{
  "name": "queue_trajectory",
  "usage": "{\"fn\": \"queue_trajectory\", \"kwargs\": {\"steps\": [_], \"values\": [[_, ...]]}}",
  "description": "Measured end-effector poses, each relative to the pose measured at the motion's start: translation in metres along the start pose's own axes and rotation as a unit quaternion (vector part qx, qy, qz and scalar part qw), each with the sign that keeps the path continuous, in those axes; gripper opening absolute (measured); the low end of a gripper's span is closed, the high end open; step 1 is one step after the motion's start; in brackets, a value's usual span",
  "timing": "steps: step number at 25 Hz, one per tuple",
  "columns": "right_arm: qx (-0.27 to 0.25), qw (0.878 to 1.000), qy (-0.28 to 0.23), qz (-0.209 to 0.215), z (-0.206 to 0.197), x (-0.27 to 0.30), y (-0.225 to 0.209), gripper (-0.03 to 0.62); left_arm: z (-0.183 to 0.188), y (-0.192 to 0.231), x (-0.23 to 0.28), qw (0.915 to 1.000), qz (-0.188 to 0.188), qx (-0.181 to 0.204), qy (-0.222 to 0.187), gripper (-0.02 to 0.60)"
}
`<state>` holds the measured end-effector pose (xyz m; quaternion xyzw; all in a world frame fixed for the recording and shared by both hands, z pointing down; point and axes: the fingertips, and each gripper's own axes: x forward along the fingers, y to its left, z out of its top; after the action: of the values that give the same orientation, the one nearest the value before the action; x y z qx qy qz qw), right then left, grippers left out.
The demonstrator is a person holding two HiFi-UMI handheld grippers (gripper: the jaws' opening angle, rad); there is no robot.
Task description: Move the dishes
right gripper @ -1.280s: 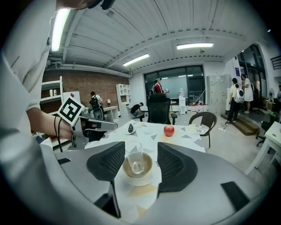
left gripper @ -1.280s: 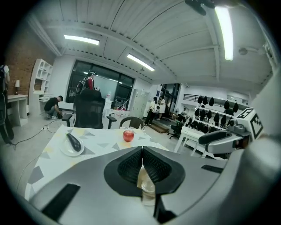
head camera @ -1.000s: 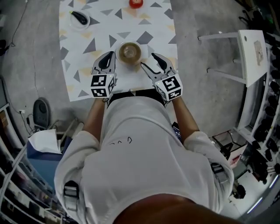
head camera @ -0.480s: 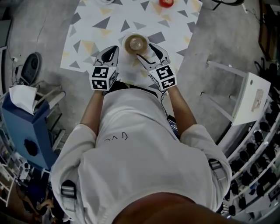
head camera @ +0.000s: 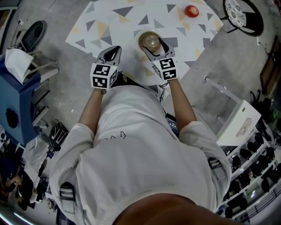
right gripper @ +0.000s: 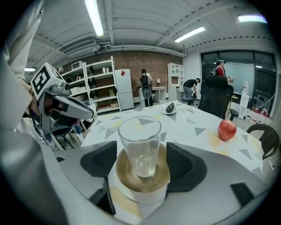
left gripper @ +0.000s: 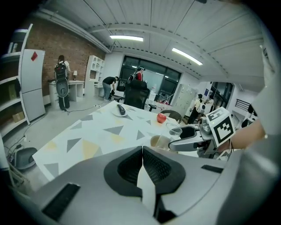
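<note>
A white bowl [right gripper: 141, 191] with a brown inside carries a clear empty glass [right gripper: 139, 143] standing upright in it. My right gripper [right gripper: 141, 163] is shut on the bowl, one dark pad pressed against each side. From the head view the bowl [head camera: 149, 41] is at the near edge of the patterned table [head camera: 115, 24], inside my right gripper [head camera: 153, 45]. My left gripper [head camera: 109, 56] hovers to the left of it, shut and holding nothing. In the left gripper view its jaws [left gripper: 141, 153] meet, with the bowl [left gripper: 160, 141] and right gripper [left gripper: 193, 141] ahead to the right.
A red apple [head camera: 191, 11] lies at the table's far right, seen also as the apple [right gripper: 227, 129]. A small plate with a dark object [right gripper: 170, 107] sits at the far end. A black chair [head camera: 243, 15], a white side table [head camera: 239, 123] and a blue bin [head camera: 15, 103] surround the table.
My right gripper has gone from open beside the bowl to shut around it. The head camera has swung, so the table has shifted in view. The left gripper stayed shut.
</note>
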<state>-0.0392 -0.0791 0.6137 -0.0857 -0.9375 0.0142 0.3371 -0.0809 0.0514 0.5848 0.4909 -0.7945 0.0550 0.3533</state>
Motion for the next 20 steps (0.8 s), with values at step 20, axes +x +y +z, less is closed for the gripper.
{"fn": "queue_trajectory", "kwargs": {"steps": [20], "values": [[0.013,0.998,0.010,-0.056,-0.004,0.027,-0.002,0.275,-0.010,0.019,-0.019,0.9999,-0.012,0.002,0.003,0.020]]}}
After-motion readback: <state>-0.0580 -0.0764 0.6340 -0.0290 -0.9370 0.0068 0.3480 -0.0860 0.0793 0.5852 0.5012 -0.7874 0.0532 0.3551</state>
